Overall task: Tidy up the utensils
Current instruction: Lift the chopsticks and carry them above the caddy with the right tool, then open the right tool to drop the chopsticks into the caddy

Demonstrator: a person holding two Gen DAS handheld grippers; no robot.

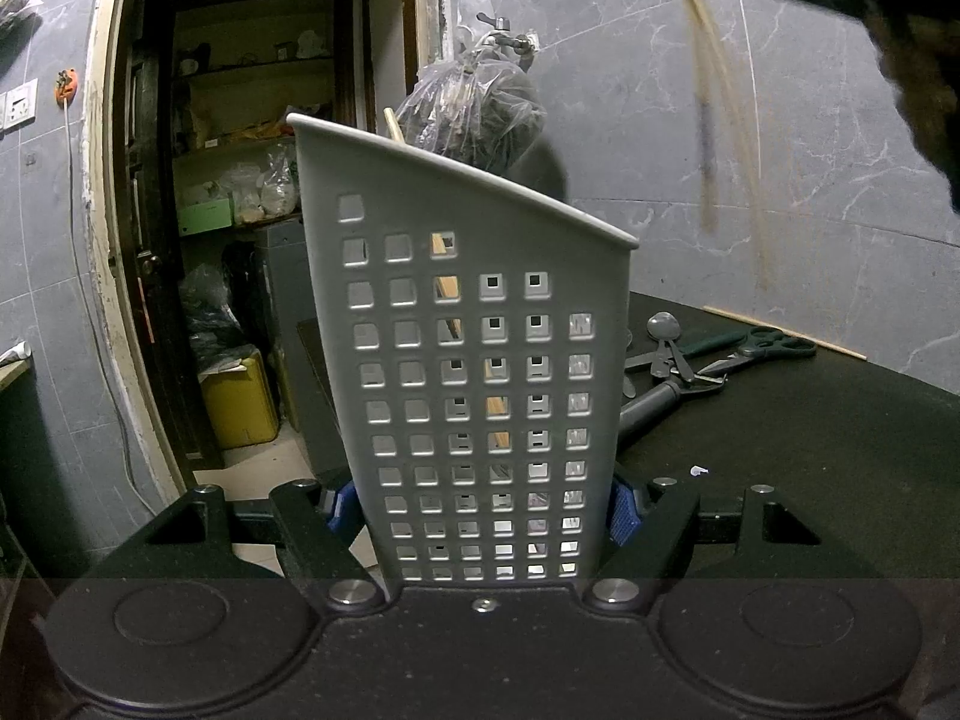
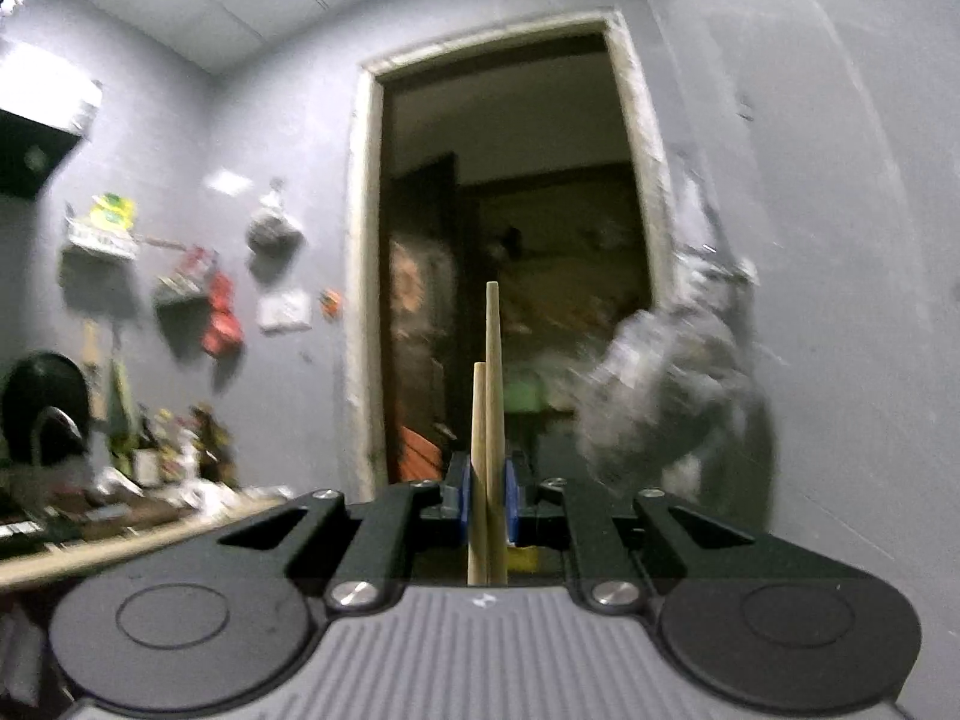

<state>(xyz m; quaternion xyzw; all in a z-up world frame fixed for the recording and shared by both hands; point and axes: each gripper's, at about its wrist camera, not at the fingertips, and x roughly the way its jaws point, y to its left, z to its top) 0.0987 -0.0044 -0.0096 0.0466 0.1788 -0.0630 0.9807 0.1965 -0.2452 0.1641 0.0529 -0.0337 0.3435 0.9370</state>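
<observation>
A grey perforated utensil holder (image 1: 480,360) stands upright, with my left gripper (image 1: 480,510) shut on its lower sides between blue pads. A wooden stick (image 1: 393,123) pokes out of its top. My right gripper (image 2: 487,507) is shut on a pair of wooden chopsticks (image 2: 492,384) that point up and forward toward a doorway. In the left wrist view those chopsticks (image 1: 720,138) hang blurred at the upper right, below the right gripper's dark body. On the dark table (image 1: 810,450) lie spoons (image 1: 663,330), scissors (image 1: 762,348), a grey-handled tool (image 1: 654,405) and one chopstick (image 1: 786,333).
An open doorway (image 1: 240,210) with cluttered shelves lies behind the holder. A plastic bag (image 1: 480,114) hangs from a wall tap. A yellow container (image 1: 240,402) sits on the floor. In the right wrist view a cluttered counter (image 2: 120,516) runs along the left wall.
</observation>
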